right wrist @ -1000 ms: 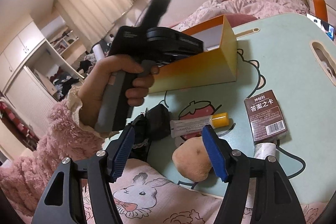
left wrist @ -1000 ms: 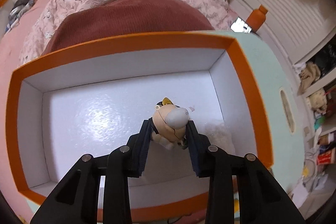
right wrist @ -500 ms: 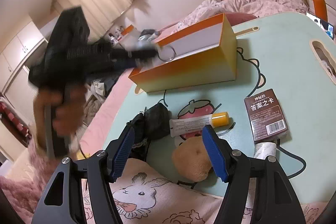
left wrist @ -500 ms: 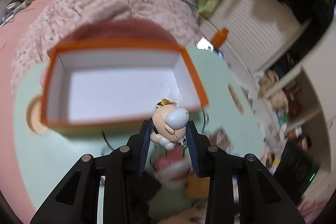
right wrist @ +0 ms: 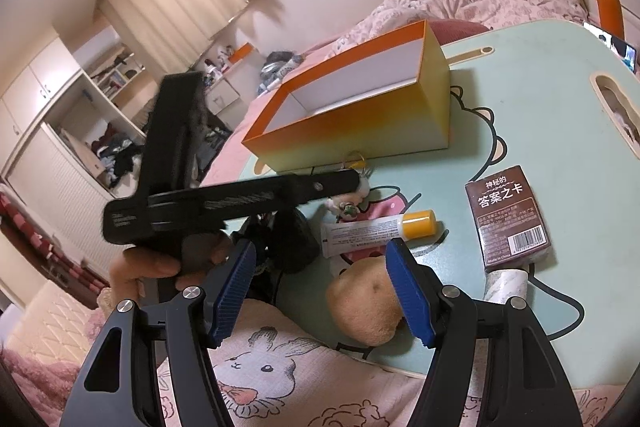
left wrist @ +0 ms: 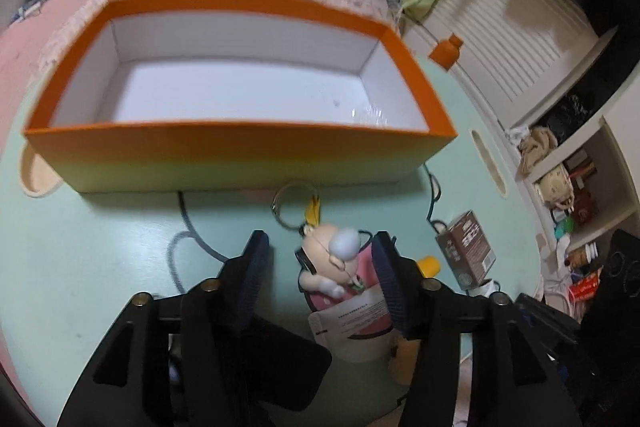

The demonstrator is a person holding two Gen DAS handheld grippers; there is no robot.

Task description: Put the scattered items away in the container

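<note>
On the tabletop (right wrist: 540, 115) sit one box (left wrist: 240, 143), one keychain figure (left wrist: 334, 259), one tube (right wrist: 376, 229) and one card pack (right wrist: 510, 219). The left tool (left wrist: 318, 275) gapes wide, the figure loose between its fingers at 6 o'clock of the box. The right tool (right wrist: 320, 287) is wide, holding nothing.

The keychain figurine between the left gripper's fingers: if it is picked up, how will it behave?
The keychain figurine looks small and probably light. Its rounded head may slip or twist between flat pads, so a grip on the body seems safer. Its metal ring hangs on a short link and will likely dangle and swing. The left gripper stands open around it.
</note>
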